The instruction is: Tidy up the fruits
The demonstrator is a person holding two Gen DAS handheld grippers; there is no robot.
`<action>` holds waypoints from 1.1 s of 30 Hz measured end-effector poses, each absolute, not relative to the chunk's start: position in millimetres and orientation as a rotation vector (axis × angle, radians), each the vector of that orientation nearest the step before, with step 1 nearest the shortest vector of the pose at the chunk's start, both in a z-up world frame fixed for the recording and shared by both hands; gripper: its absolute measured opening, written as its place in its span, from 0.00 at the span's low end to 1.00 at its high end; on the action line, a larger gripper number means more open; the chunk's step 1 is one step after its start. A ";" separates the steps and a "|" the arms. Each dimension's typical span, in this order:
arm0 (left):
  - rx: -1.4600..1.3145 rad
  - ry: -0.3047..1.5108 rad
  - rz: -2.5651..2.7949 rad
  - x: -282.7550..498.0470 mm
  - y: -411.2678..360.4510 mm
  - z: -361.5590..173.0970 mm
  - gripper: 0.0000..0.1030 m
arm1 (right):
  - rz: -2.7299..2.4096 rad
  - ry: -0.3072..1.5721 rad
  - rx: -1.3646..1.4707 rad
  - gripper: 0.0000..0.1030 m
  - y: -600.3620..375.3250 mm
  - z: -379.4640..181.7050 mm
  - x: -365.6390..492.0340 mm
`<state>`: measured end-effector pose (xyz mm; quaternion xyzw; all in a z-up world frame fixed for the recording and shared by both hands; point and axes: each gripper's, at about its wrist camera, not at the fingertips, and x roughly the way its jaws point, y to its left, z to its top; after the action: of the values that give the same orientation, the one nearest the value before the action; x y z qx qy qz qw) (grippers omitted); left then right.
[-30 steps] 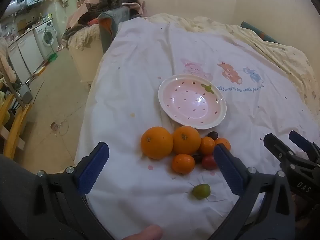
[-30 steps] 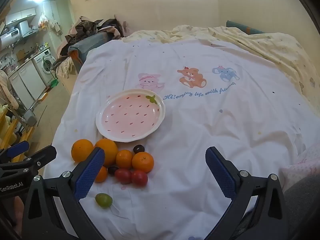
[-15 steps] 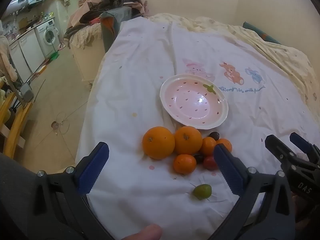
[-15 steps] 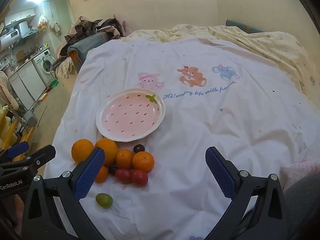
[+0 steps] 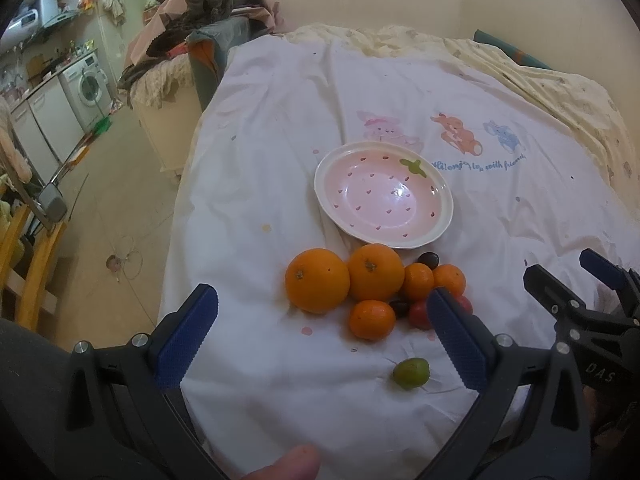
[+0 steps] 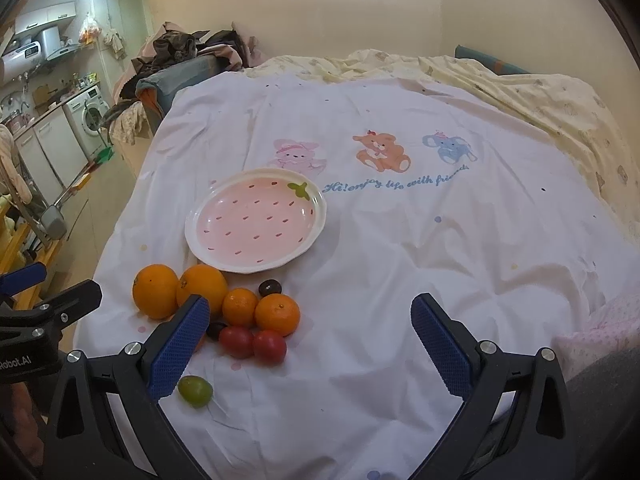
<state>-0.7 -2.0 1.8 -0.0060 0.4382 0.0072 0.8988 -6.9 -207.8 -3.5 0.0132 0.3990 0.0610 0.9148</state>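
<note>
Both grippers hang wide open over the white sheet (image 6: pixel 400 260), holding nothing: the left gripper (image 5: pixel 320 332) and the right gripper (image 6: pixel 308 340). Nearest lies 1 green grape (image 6: pixel 195 390), alone. Behind it sit 2 red tomatoes (image 6: pixel 253 343), 3 small oranges (image 5: pixel 417 281), 2 big oranges (image 5: pixel 317 280) and dark grapes (image 6: pixel 269 287), all bunched together. Just past them is the pink strawberry plate (image 6: pixel 256 220), bare. Far off stands a washing machine (image 5: pixel 90 84).
</note>
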 end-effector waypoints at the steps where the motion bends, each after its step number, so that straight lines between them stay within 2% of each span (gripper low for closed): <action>1: -0.014 0.908 0.016 -0.2 -1.6 1.4 1.00 | 0.127 0.819 0.026 1.00 -208.2 -4.2 -6.8; 33: -0.047 0.860 0.020 -6.5 -1.5 10.4 1.00 | 0.135 0.812 0.078 1.00 -213.3 2.1 -4.3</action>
<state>-6.5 -1.5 10.4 -0.0229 0.4170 0.0097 0.9085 -4.3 -213.3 2.1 0.0378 0.3945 0.0655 0.9158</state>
